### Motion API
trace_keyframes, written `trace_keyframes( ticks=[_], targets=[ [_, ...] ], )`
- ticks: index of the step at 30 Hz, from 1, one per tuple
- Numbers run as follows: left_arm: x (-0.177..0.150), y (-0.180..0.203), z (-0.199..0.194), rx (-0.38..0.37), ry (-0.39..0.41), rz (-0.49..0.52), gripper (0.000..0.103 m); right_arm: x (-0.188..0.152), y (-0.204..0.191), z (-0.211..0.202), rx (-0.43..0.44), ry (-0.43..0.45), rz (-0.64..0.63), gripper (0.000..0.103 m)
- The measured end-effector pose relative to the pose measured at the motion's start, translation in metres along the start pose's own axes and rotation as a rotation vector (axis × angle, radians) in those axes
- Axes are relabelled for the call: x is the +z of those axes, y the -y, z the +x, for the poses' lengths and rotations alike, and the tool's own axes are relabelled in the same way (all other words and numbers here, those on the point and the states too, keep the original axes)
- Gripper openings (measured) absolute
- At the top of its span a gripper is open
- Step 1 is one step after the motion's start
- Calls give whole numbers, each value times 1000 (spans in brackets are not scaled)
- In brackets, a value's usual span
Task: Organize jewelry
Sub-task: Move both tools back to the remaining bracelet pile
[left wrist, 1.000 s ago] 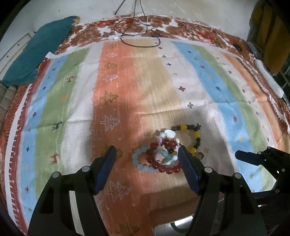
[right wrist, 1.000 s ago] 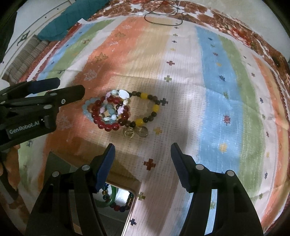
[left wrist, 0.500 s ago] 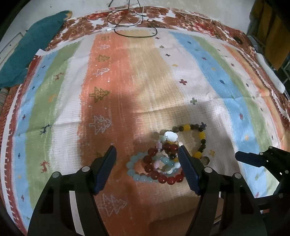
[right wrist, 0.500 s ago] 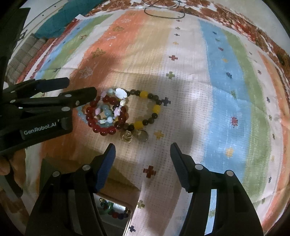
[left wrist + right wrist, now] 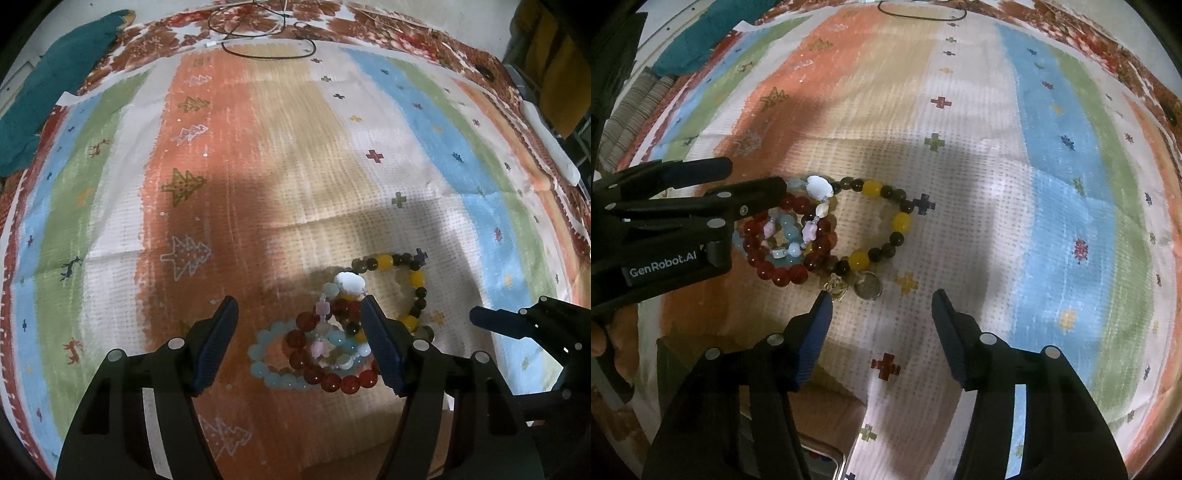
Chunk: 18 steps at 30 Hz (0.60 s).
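Observation:
A pile of beaded bracelets lies on the striped cloth (image 5: 295, 166): a dark red one (image 5: 328, 380), a pale blue one (image 5: 262, 354), a pastel one with a white charm (image 5: 349, 282), and a brown-and-yellow one (image 5: 417, 280) with round pendants (image 5: 866, 286). My left gripper (image 5: 299, 325) is open, its fingers low on either side of the red and blue bracelets. My right gripper (image 5: 881, 314) is open just in front of the pendants. The left gripper also shows in the right wrist view (image 5: 746, 195), covering the pile's left edge.
A black cable (image 5: 266, 40) loops at the far edge of the cloth. A teal cloth (image 5: 48, 88) lies at the far left. A box with a shiny rim (image 5: 820, 458), holding beads, sits below my right gripper. A white object (image 5: 550, 147) lies at the right edge.
Both grippers have moved forward and down toward the bracelet pile. The left fingers now straddle the red and blue bracelets. Both stay open. The bracelets have not moved.

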<state>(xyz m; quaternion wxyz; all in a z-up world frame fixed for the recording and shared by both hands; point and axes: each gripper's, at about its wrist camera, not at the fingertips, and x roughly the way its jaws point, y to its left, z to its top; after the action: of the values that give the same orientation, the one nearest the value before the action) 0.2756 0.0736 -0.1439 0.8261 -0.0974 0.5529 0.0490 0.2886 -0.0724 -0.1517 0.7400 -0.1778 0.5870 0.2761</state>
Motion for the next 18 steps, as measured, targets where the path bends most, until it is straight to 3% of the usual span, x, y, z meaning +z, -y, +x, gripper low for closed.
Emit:
trace_keyframes(
  ticks=[9,14,18],
  targets=[
    [5,3,10,-20,-20,10,59,8,-1,17,-6,-29,-17,49],
    [6,5,17,-24,-35,13,49,12,-2,25,-15,-43,-19,44],
    [3,7,23,-38,-53,22,32,16,-2,26,-14,-42,-23,39]
  ],
)
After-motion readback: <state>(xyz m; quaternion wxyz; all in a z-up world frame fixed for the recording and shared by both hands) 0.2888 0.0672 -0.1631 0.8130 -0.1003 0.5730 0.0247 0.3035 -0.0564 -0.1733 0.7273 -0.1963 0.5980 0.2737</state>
